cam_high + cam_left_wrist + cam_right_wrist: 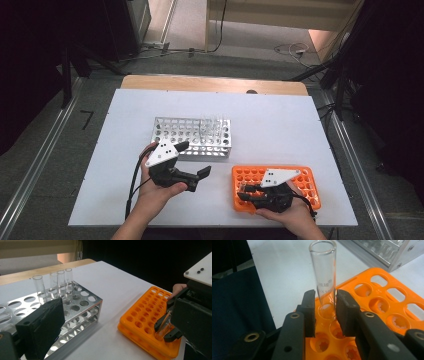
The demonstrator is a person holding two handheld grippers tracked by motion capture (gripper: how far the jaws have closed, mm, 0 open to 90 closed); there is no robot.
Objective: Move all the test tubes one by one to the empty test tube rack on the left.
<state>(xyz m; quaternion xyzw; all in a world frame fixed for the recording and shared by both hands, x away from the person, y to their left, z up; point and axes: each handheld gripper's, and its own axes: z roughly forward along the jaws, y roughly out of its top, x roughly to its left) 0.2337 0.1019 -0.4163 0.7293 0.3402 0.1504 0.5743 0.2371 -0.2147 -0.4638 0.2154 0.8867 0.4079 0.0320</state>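
A clear glass test tube (324,270) stands slightly tilted with its foot in a hole near the left end of the orange rack (300,175). My right gripper (326,298) is shut on it low down, one black pad on each side. In the left gripper view the same tube (163,325) leans between those jaws over the orange rack (140,315). My left gripper (194,159) hovers open and holds nothing, in front of the metal rack (175,131) and left of the orange one. Several glass tubes (212,124) stand upright in the metal rack's right part.
Both racks sit on a white table sheet (280,125) with a wooden edge (215,84) at the back. The orange rack lies near the front right edge. Dark floor, cables and metal rails surround the table.
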